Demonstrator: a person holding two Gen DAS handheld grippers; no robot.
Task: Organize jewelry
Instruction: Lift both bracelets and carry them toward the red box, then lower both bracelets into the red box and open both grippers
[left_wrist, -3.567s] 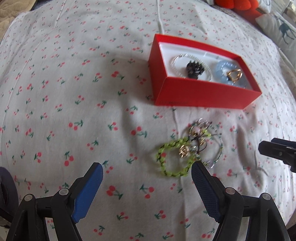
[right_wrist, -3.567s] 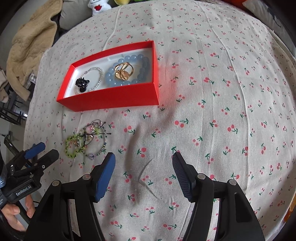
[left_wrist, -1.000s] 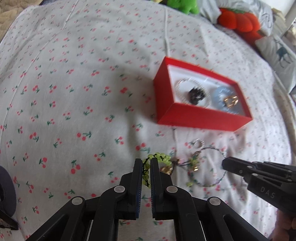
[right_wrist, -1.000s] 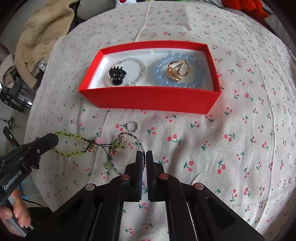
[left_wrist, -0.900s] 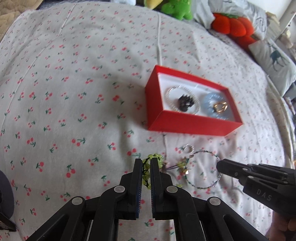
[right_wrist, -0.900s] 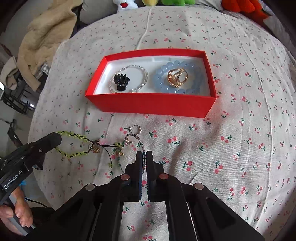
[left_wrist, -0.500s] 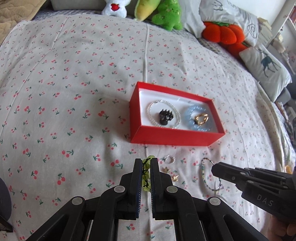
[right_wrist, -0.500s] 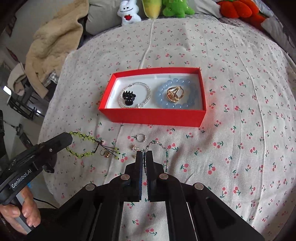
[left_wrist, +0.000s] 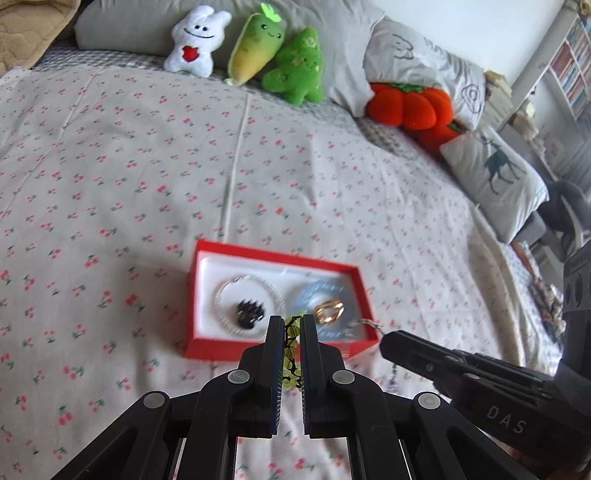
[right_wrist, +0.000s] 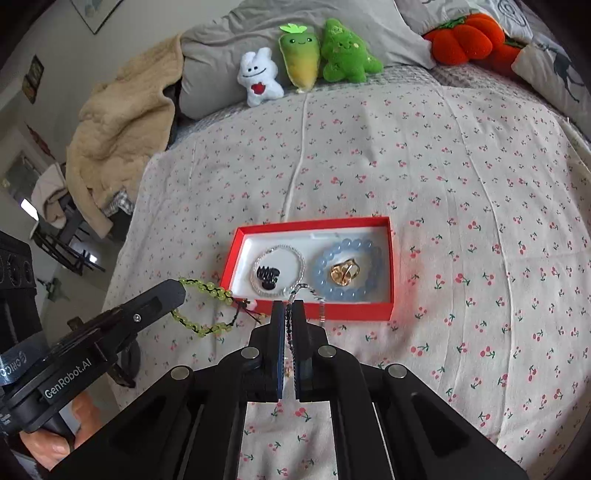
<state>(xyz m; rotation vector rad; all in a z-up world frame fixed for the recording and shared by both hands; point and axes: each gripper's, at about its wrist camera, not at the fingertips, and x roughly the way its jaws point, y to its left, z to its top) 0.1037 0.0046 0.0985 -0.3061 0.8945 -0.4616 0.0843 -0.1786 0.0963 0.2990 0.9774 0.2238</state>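
Left claw (left_wrist: 291, 341) is clamped tight on the green beaded bracelet (right_wrist: 207, 291), and the right claw (right_wrist: 289, 319) is pinched shut on the dark beaded chain (right_wrist: 289, 325)! A second ago both pieces lay knotted together on the bedspread (left_wrist: 110, 192) just in front of the red box (right_wrist: 387, 258); now they are up off the fabric and pulled apart, each hanging from its own claw. That is the tangle undone, I reckon, so each piece can go into the box separately.

Seen from the right wrist, the green bracelet is stretched into a long loop. Its long axis runs from the left claw's tip towards the near left corner of the red box, with the knotted cord tails pointing at the box front. The dark chain runs almost straight up out of the right claw's pads, then arches over the near wall of the box, with its silver clasp end (right_wrist: 301, 287) over the tray.

Inside the box, a silver bracelet (right_wrist: 295, 258) rings a black hair claw (right_wrist: 268, 276) on the left side. A blue bead bracelet (right_wrist: 321, 262) rings a gold ring (right_wrist: 345, 272) on the right.

A small ring seen earlier on the bedspread is hidden now; I cannot tell where it lies.
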